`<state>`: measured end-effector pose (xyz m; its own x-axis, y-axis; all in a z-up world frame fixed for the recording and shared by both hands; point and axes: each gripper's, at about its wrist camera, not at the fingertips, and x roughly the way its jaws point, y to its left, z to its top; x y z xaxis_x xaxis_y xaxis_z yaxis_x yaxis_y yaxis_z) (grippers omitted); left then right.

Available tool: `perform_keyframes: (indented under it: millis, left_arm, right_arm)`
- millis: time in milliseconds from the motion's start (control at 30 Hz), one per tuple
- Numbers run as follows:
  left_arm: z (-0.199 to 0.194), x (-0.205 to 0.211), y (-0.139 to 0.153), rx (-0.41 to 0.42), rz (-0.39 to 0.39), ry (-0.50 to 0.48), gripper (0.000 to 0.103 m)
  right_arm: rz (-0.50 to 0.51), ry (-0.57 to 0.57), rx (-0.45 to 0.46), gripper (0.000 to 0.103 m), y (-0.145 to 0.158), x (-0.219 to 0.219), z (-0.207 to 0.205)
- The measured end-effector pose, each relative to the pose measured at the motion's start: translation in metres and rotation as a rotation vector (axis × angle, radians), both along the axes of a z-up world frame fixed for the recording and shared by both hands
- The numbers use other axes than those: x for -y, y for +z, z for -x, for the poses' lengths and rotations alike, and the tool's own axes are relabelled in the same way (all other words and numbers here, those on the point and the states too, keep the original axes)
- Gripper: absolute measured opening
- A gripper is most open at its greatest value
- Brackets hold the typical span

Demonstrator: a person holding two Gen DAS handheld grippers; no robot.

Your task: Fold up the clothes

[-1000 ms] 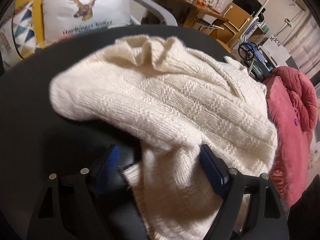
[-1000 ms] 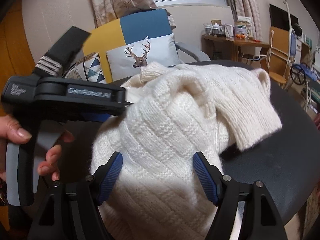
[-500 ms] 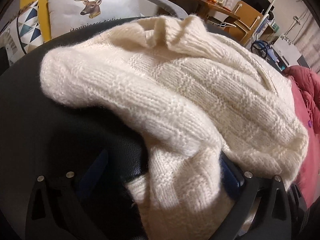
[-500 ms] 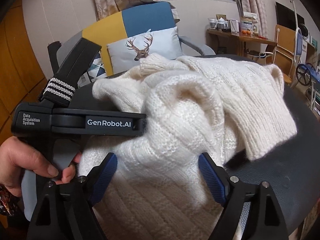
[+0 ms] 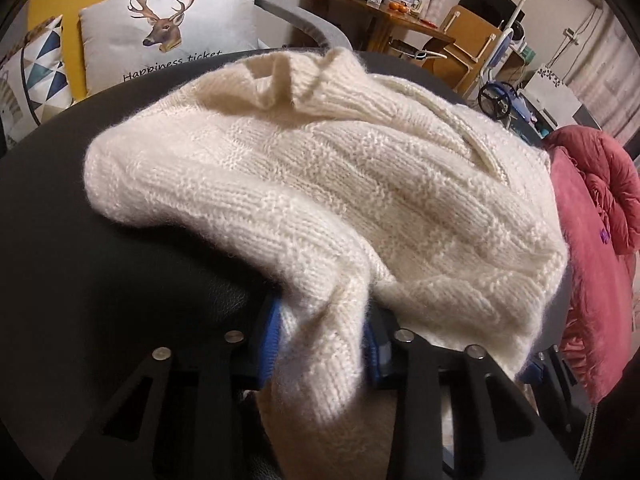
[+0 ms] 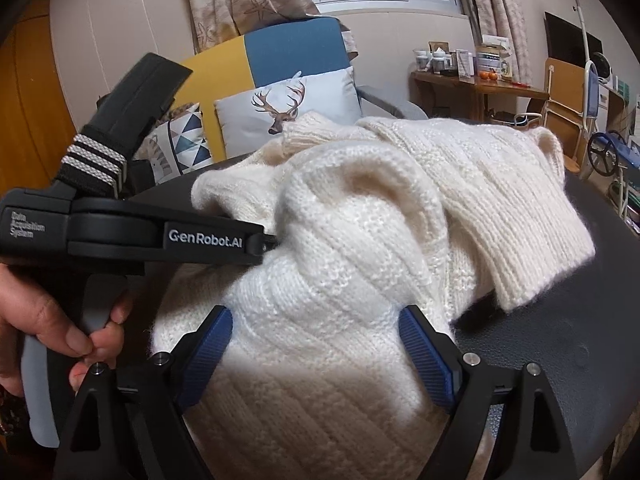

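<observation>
The left hand-held gripper [image 5: 322, 346] is closing on the sweater [image 5: 360, 184] sleeve to fold it; the right hand-held gripper [image 6: 316, 344] stands wide over the sweater.

sweater [image 5: 320, 184]: cream, ribbed | table [image 5: 60, 240]: black | tool pads [image 6: 426, 354]: blue

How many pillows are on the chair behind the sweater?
2. The deer pillow leans on the chair's blue-and-yellow back, and the triangle-pattern pillow sits to its left. More could be hidden behind the sweater.
</observation>
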<state>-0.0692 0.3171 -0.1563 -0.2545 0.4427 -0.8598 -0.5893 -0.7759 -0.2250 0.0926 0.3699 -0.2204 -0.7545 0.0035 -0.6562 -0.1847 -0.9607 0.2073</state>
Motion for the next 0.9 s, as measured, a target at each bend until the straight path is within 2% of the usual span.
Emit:
perform_keyframes:
  millis: [200,467,633,667,700,767,833,900]
  left_arm:
    - [0.003,0.007,0.005,-0.001,-0.030,0.016,0.023]
    - [0.006,0.017,0.014,0.009,-0.096,0.054,0.019]
    - [0.003,0.020,0.020,0.003,-0.123,0.058,0.018]
    - [0.002,0.020,0.021,-0.003,-0.122,0.054,0.018]
    - [0.001,0.019,0.021,-0.008,-0.122,0.051,0.018]
    - [-0.001,0.020,0.023,-0.020,-0.123,0.049,0.017]
    - [-0.002,0.021,0.025,-0.026,-0.127,0.049,0.017]
    - [-0.003,0.023,0.026,-0.026,-0.133,0.051,0.016]
  right_arm:
    - [-0.032,-0.002,0.025,0.091,0.003,0.008,0.006]
    - [-0.048,0.020,0.041,0.094,0.002,0.015,0.009]
    - [-0.012,0.017,0.024,0.094,0.002,0.011,0.004]
    - [-0.013,0.002,0.018,0.092,0.002,0.011,0.002]
    - [-0.014,-0.013,0.012,0.082,0.002,0.011,0.001]
    - [0.013,-0.041,-0.022,0.051,0.002,0.011,-0.004]
    - [0.066,-0.059,-0.057,0.041,0.000,0.008,-0.009]
    - [0.087,-0.075,-0.079,0.035,-0.002,0.007,-0.014]
